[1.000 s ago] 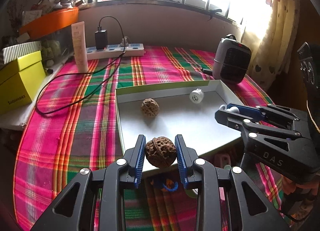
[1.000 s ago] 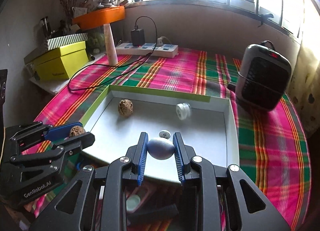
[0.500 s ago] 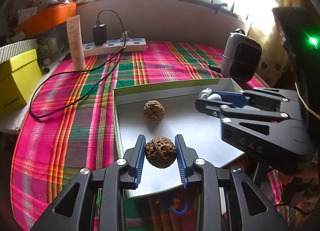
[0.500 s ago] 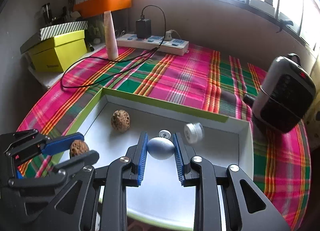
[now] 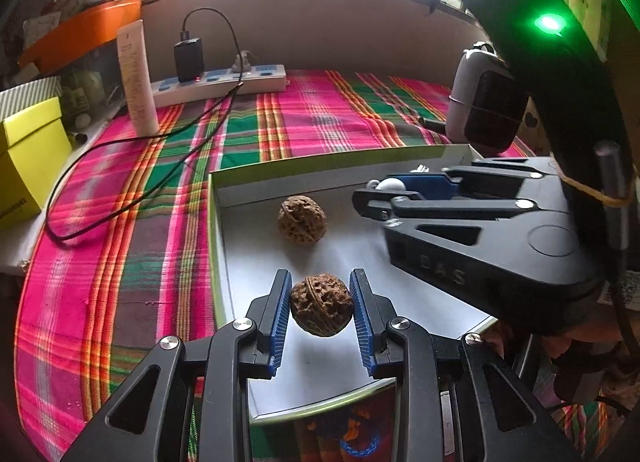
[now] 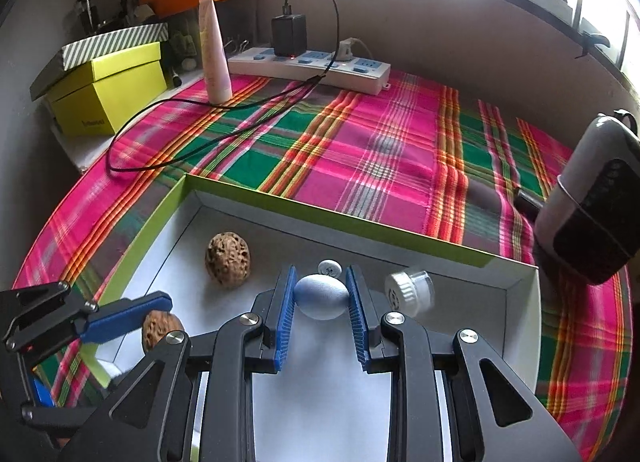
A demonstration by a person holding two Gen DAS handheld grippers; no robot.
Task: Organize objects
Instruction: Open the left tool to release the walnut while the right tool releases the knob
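My left gripper [image 5: 320, 308] is shut on a dark brown walnut [image 5: 322, 308] and hangs just above the near part of a shallow white tray with a green rim [image 5: 214, 221]. A second, paler walnut [image 5: 302, 217] lies on the tray floor beyond it. My right gripper [image 6: 320, 298] is shut on a pale blue egg-shaped object [image 6: 320, 296] over the tray's middle. In the right wrist view the lying walnut [image 6: 228, 258] is at left, a small white button-like disc [image 6: 330, 266] sits just past the egg, and a white ribbed cap [image 6: 408, 288] lies to the right.
The tray rests on a pink and green plaid cloth [image 6: 380, 149]. A grey heater [image 6: 592, 197] stands at the right. At the back are a power strip [image 6: 308, 65] with a black charger and trailing cable, an upright tube [image 6: 214, 53], and a yellow box [image 6: 108, 93] at left.
Both grippers have moved forward over the tray with their objects still held. The right gripper has come much nearer to the left one and now fills the right of its view.
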